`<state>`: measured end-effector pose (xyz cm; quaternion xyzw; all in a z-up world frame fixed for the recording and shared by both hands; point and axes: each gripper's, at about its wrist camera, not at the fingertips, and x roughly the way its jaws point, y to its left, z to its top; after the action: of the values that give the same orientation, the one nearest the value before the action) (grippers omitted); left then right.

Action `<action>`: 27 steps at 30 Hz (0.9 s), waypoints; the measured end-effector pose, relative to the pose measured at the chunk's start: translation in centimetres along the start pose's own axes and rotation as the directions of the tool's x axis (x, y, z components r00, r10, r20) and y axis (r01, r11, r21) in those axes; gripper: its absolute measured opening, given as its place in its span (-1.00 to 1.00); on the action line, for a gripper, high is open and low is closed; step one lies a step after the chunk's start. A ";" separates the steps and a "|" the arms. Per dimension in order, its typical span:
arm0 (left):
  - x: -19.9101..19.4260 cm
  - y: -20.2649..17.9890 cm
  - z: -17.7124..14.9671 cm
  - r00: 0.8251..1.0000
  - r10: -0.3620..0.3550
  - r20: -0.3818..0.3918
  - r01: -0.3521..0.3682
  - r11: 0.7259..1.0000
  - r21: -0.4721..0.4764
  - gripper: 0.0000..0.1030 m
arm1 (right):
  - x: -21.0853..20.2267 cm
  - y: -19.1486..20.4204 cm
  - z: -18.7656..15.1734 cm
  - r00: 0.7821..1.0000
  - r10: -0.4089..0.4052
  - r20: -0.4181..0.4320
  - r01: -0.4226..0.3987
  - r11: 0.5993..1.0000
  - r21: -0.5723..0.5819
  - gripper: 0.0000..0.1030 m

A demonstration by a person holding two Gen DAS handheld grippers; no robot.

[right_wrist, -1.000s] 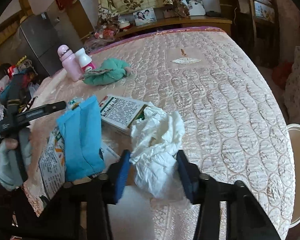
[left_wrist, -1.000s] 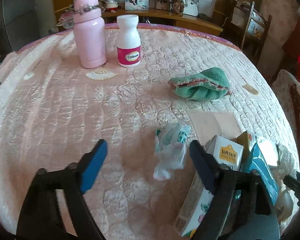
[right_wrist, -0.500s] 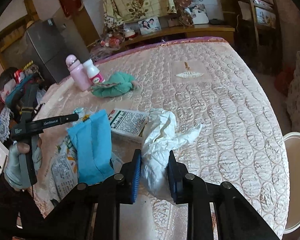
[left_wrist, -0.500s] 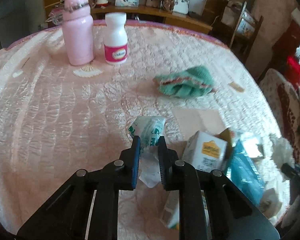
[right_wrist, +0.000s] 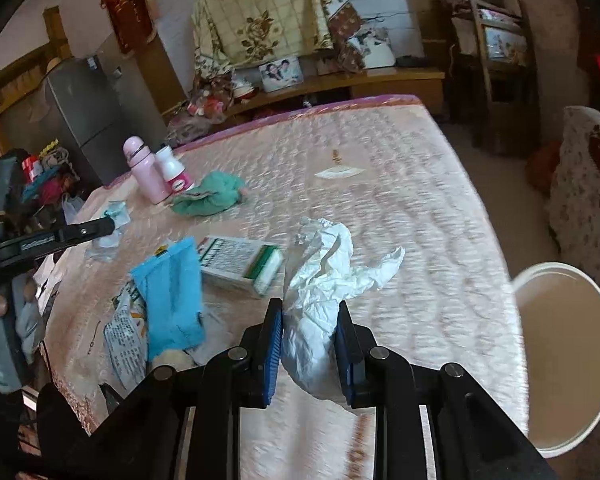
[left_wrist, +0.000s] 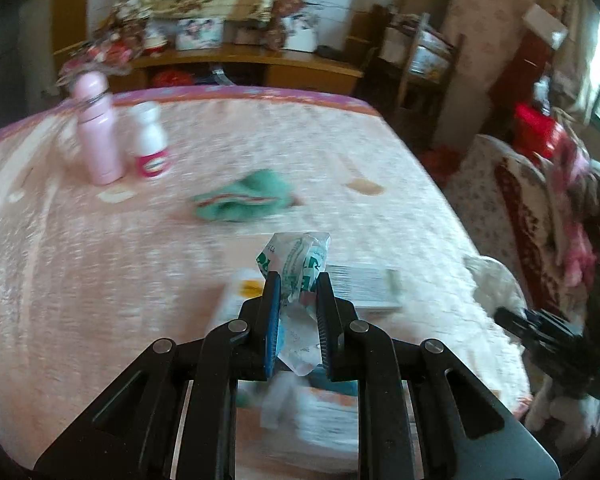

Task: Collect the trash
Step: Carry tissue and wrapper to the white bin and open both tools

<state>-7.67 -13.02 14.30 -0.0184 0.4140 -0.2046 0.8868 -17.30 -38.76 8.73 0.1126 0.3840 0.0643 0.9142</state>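
Observation:
My left gripper is shut on a crumpled clear wrapper with green print, held up above the pink quilted bed. In the right wrist view that same wrapper hangs at the far left. My right gripper is shut on a crumpled white tissue, lifted off the quilt. A round white bin stands on the floor at the right of the bed. A flat carton, a blue packet and a printed bag lie on the quilt near the bed's left edge.
A pink flask, a white pill bottle and a green cloth sit toward the far side of the bed. A gloved hand holds the left gripper at the left. Shelves and a chair stand beyond the bed.
Both grippers closed on their trash and lifted it off the quilt: the left on the wrapper, the right on the tissue. The left one swung right as it rose.

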 end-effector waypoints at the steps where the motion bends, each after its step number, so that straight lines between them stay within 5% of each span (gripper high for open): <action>1: -0.1 -1.3 0.0 1.000 -0.013 0.000 0.013 1.000 0.013 -0.72 | -0.4 -0.5 -0.1 1.000 -0.008 0.005 0.008 1.000 0.004 -0.55; 15: 3.6 -22.3 -2.0 0.970 -0.210 -0.123 0.230 0.958 0.172 -0.72 | -7.2 -14.3 -3.1 0.979 -0.206 0.001 0.203 0.966 0.158 -0.55; 27: 9.9 -31.7 -3.7 0.958 -0.230 -0.174 0.265 0.940 0.214 -0.69 | -8.0 -22.1 -4.5 0.954 -0.295 -0.043 0.296 0.917 0.269 -0.55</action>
<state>-15.81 -45.29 11.11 0.0497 0.4452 -0.3629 0.8171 -25.40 -61.05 5.47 0.1781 0.4024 -0.1278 0.8888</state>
